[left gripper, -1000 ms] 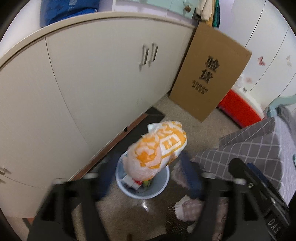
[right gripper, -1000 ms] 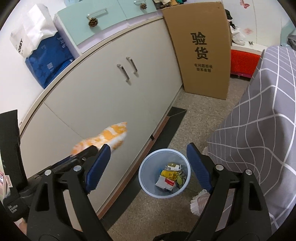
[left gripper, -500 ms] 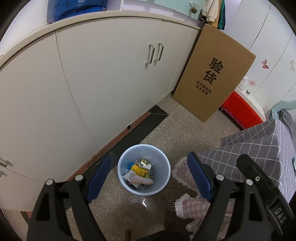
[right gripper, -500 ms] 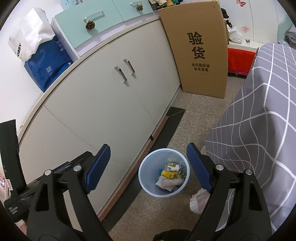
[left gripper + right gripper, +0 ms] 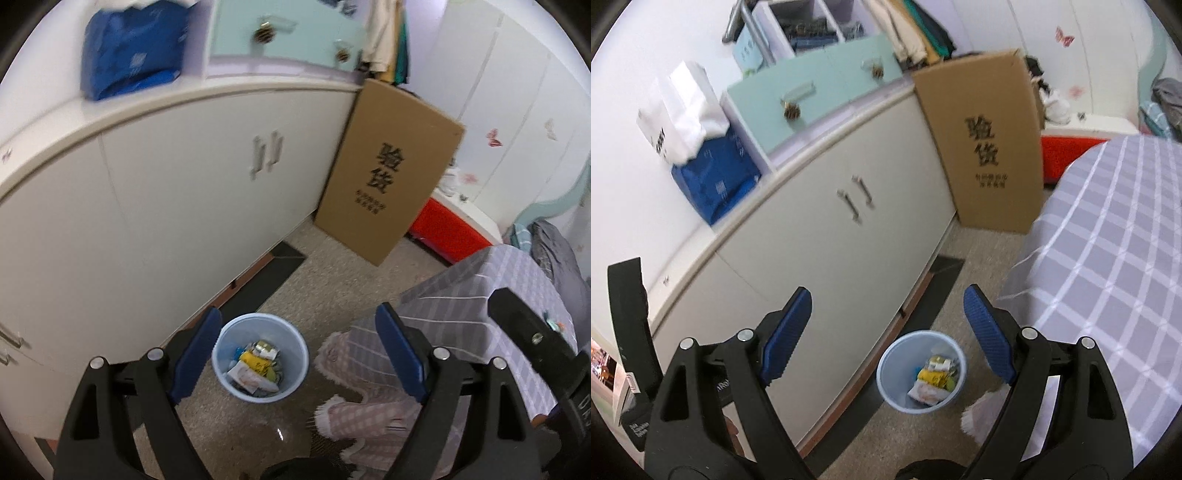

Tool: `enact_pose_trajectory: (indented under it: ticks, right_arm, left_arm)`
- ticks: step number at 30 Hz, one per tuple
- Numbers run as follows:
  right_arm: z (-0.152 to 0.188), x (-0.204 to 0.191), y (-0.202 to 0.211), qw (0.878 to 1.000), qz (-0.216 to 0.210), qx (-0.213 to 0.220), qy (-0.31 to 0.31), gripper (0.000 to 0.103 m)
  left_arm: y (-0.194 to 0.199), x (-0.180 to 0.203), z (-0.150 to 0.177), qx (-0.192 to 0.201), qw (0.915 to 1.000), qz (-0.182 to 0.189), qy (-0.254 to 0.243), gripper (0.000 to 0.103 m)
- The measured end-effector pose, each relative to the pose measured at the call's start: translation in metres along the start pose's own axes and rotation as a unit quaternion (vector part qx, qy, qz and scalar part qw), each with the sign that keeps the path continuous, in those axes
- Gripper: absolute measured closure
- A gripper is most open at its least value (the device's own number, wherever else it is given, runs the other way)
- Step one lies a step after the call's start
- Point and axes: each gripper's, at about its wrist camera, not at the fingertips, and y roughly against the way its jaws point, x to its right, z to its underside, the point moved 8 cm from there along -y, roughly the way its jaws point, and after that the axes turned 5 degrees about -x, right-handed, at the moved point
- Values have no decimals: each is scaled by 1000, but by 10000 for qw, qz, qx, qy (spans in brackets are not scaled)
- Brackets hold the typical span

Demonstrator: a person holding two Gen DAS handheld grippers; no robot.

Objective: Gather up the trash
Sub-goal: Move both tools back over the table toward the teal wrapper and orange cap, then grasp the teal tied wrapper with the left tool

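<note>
Both claws, left gripper [image 5: 297, 354] and right gripper [image 5: 886, 332], hang spread wide with nothing in them, above a pale blue trash bin [image 5: 225, 371] on the floor by the cabinet [image 5: 166, 206]. Crumpled wrappers [image 5: 255, 367] sit inside, yellow and white. Only the right view shows the white paper bag [image 5: 681, 110].

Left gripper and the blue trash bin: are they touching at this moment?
Apart. In the left wrist view the left gripper is open and raised above the floor, with the trash bin standing well below its fingers; nothing is held.
</note>
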Motion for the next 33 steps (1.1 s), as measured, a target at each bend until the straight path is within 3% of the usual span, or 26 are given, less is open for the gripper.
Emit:
enact_pose_trajectory:
  ticks: [7,13,19,25,29,33]
  right_arm:
    - [-24,61,68,9980,439,440,-63,19]
    - [-34,154,127,9899,1199,717,-235,19]
    - [-31,269,188,9732,1840,1009,-936,19]
    - [-21,358,232,9545,2122,1345,-1606,19]
    - [-14,402,250,9420,2158,1563,-2040,17]
    - [-12,432,254,9347,2136,1670,-2299,16]
  left_arm:
    - [14,99,9,9,9971,376,-661,19]
    - [8,199,32,-211,9891,725,-1261,19]
    - [-3,303,61,-539,9773,1074,-1746,19]
    - [-19,408,99,-1108,9648,1449,-1896,19]
    - [-36,452,107,-1189,9661,1362,-1844,19]
    - [-53,483,114,-1326,9714,1295,-1488,19]
